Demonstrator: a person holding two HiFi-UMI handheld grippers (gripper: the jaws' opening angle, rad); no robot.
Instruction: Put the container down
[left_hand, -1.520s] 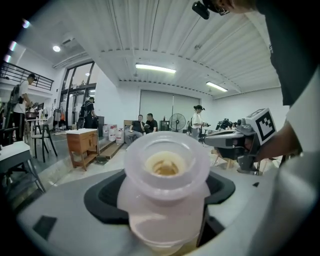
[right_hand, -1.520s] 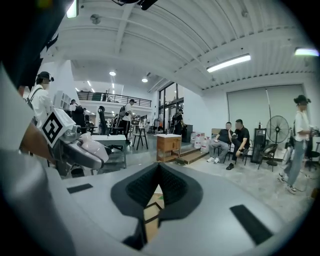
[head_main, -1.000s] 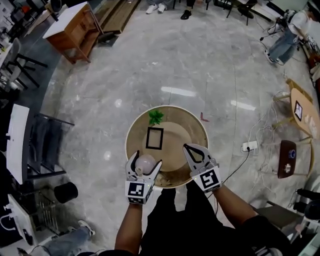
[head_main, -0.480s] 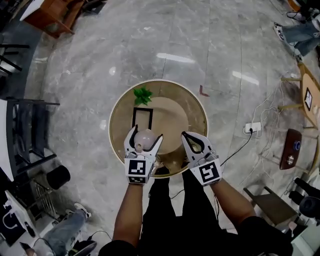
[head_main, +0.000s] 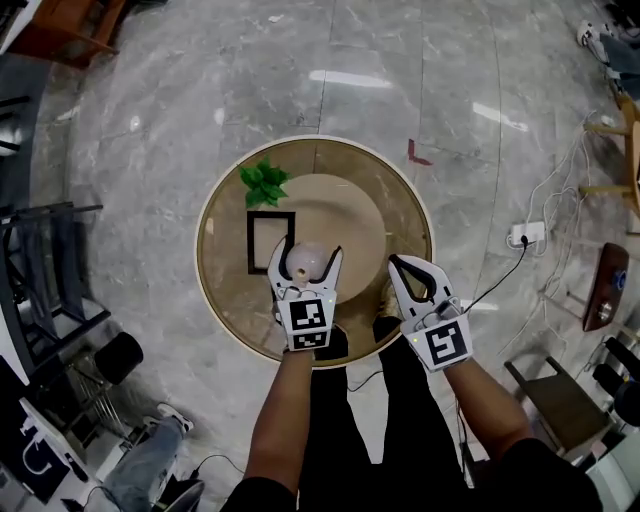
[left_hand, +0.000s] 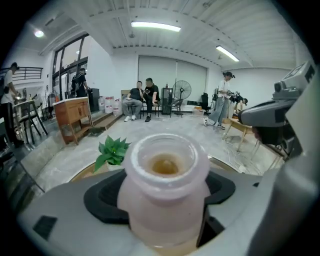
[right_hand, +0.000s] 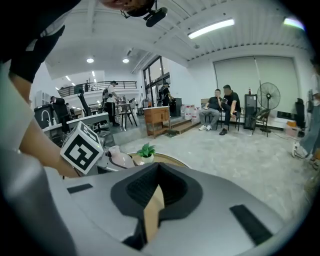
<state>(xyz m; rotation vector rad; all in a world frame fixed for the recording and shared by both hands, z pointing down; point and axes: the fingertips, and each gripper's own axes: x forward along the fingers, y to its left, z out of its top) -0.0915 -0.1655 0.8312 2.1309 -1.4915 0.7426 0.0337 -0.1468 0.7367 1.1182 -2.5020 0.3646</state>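
The left forearm (head_main: 285, 420) and right forearm (head_main: 482, 402) stretch forward from the body, the left reaching farther in over the round tabletop (head_main: 215, 300). The left claw (head_main: 308, 268) stands wide, pads pressed on the pale pink container (left_hand: 165, 200) (its mouth uncovered), just beside the black frame (head_main: 250, 243). The right claw (head_main: 403, 270) is closed and empty above the tabletop's near edge.

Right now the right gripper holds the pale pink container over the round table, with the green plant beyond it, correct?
Not the right one: the left gripper holds the pale pink container, gripped between its jaws in the left gripper view. The right gripper is shut and empty. The rest stands: round table below, green plant beyond.
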